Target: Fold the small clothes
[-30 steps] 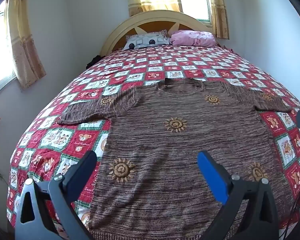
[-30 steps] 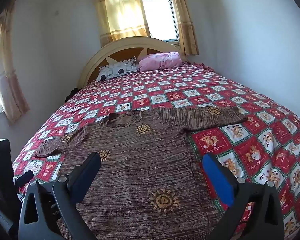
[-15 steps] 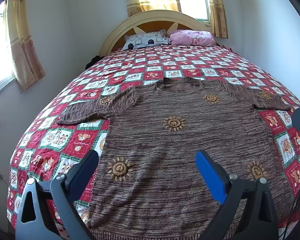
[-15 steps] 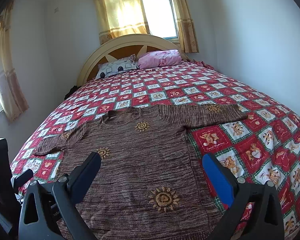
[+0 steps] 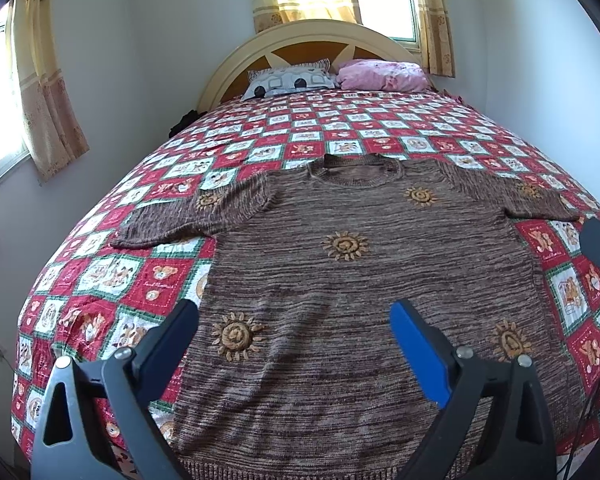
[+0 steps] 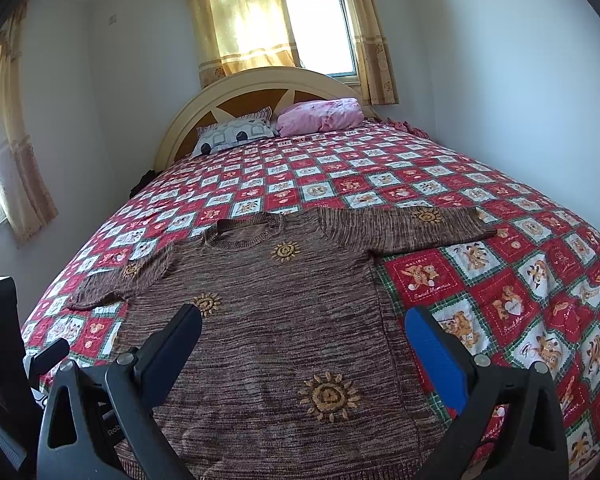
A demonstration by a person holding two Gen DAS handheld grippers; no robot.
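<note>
A: What is the sweater (image 5: 364, 280) like?

B: Brown marled knit with a fine horizontal grain, short sleeves, a ribbed round collar and a ribbed hem. Tan embroidered suns (image 5: 345, 245) with petal rays are scattered over it. It lies flat, front up, across the middle of the left wrist frame, with both sleeves spread sideways. In the right wrist view it fills the lower centre and left (image 6: 268, 340).

A: And the claws?

B: The left gripper (image 5: 296, 340) hangs above the lower part of the sweater, its jaws spread wide with nothing between them. One finger is dark, the other has a smooth blue pad (image 5: 418, 354). The right gripper (image 6: 304, 344) is the same shape and also gapes wide and empty, over the sweater's side edge at the bottom of its frame.

A: What lies under the cloth?

B: A quilt (image 5: 148, 276) in red and white squares with green borders and printed cartoon animals, slightly creased. It covers the bed.

A: Further out?

B: At the top centre, a cream arched headboard (image 5: 320, 36) with orange panels. Against it are a white patterned pillow (image 5: 288, 82) and a rumpled pink one (image 5: 384, 76). Thin yellow curtains (image 6: 240, 28) hang over the bright window, and the walls are plain and pale.
</note>
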